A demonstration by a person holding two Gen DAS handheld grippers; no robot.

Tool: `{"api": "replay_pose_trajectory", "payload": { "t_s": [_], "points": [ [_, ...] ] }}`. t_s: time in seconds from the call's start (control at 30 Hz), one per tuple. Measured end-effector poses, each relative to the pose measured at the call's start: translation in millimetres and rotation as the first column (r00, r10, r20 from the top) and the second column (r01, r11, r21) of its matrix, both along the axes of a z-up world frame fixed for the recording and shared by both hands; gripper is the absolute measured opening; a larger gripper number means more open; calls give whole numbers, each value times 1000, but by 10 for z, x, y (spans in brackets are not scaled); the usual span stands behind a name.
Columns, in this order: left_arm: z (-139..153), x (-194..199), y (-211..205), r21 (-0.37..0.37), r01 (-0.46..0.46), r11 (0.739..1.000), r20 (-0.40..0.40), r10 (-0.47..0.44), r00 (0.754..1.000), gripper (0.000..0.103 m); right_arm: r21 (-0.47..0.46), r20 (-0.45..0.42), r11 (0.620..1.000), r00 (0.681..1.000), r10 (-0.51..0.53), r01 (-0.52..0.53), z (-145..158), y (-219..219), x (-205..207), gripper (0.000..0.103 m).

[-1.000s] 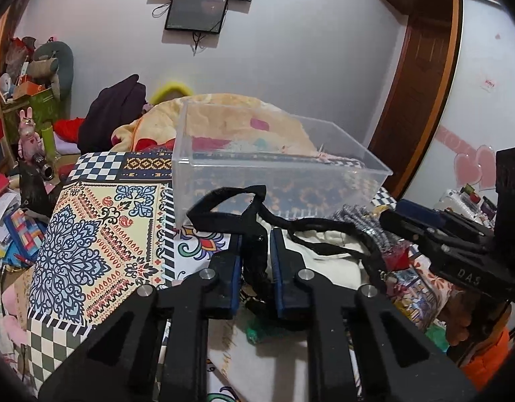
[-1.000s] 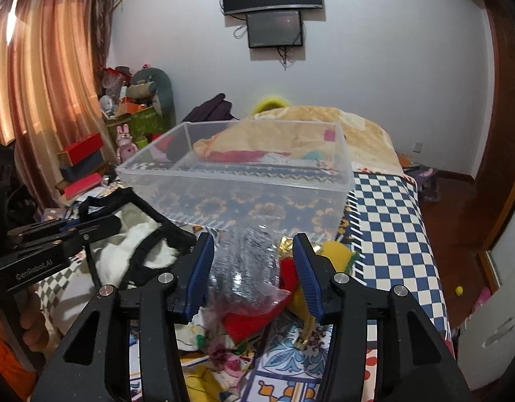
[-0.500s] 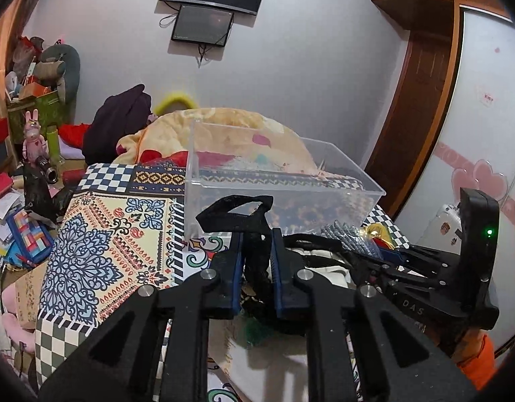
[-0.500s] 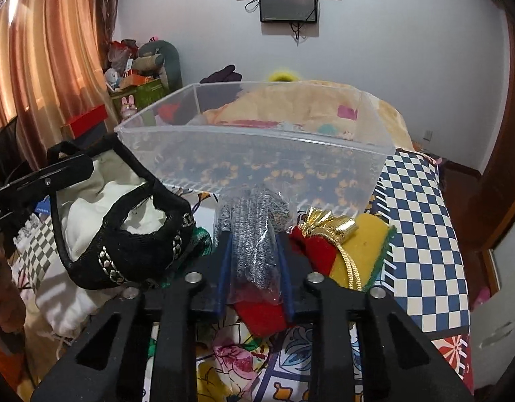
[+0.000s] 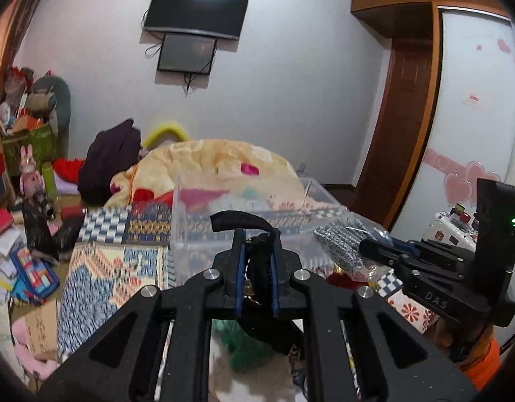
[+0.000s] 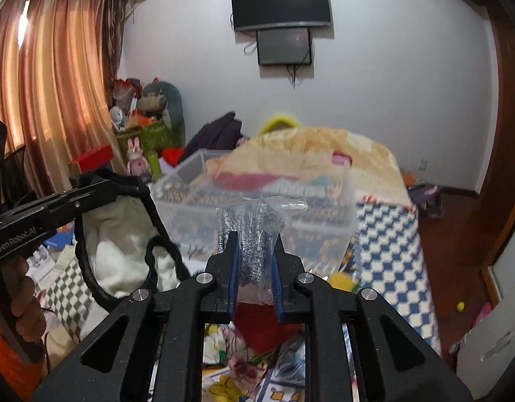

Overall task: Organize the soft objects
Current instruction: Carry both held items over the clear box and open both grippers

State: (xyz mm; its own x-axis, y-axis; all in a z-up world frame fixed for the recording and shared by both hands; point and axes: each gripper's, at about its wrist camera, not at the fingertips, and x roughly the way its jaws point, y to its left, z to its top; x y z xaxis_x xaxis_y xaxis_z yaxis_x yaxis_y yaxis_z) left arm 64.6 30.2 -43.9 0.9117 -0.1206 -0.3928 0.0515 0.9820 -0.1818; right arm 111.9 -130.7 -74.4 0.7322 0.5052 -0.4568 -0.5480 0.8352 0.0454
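Because both loads are soft and light, neither should strain a grip, though each will sag and swing. The black strap (image 5: 257,261) of a white fabric bag (image 6: 120,254) is pinched in the nearly shut left claw (image 5: 256,279), best held at that strap. The bagged grey knit item (image 6: 254,241) is squeezed mid-body by the right claw (image 6: 254,276); its plastic looks slippery, so a grip on the bulk seems wiser. Both hang above the patterned bed (image 5: 100,278), just before the clear bin (image 6: 324,224).
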Motion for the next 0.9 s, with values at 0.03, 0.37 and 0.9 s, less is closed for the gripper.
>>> {"api": "replay_pose_trajectory", "payload": {
  "t_s": [0.03,0.37,0.9],
  "points": [
    [38,15,-7,5,3,1000,6,-3,1000,11,4,12,1000,1000,-3,3,41,-14,-4,15],
    [460,418,-25,20,0,1000,30,-1,1000,11,23,68,999,997,-31,29,232,-53,161,15],
    [261,1453,172,17,-155,988,-91,156,984,11,-46,18,998,999,-50,51,126,126,655,15]
  ]
}}
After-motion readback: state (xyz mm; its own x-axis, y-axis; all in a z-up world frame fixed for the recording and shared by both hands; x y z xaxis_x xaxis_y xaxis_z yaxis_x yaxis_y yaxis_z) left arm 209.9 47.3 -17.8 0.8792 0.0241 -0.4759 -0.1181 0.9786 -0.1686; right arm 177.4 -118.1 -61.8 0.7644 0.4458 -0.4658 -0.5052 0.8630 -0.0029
